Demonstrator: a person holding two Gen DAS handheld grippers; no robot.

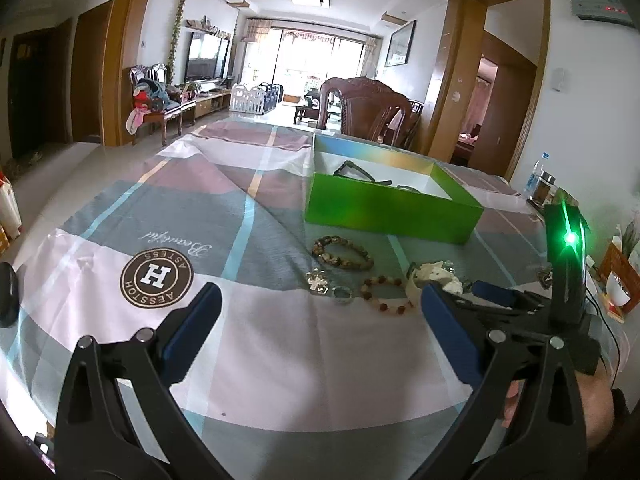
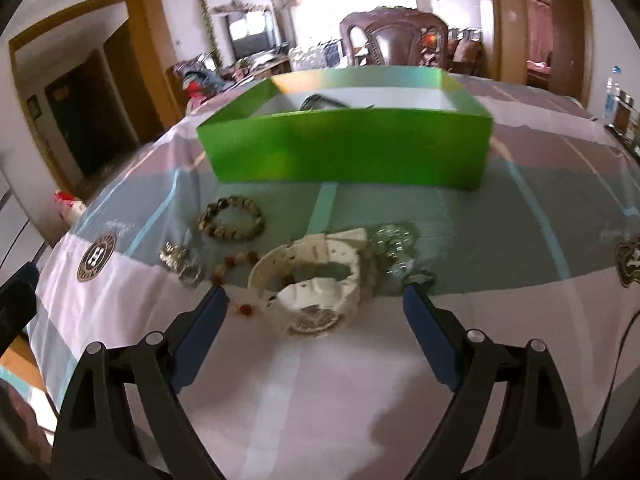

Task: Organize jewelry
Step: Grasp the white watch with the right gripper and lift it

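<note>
My right gripper (image 2: 314, 298) is open, pointing down at a white watch (image 2: 312, 280) that lies on the tablecloth between its fingertips; the pads do not touch it. Left of the watch lie a small reddish bead bracelet (image 2: 240, 260), a ring (image 2: 191, 276), a silver brooch (image 2: 174, 256) and a brown bead bracelet (image 2: 232, 220). A clear crystal bracelet (image 2: 394, 248) lies to the right. Behind stands an open green box (image 2: 344, 152) with glasses (image 2: 320, 102) inside. My left gripper (image 1: 320, 296) is open and holds nothing, hanging short of the brown bracelet (image 1: 342, 254) and the watch (image 1: 432, 274).
A checked tablecloth (image 1: 260, 340) with a round logo (image 1: 157, 274) covers the table. A wooden chair (image 1: 364, 108) stands beyond the far edge. A bottle and a jar (image 1: 540, 184) stand at the right edge, near a cable (image 1: 612, 336). A dark pendant (image 2: 628, 260) lies far right.
</note>
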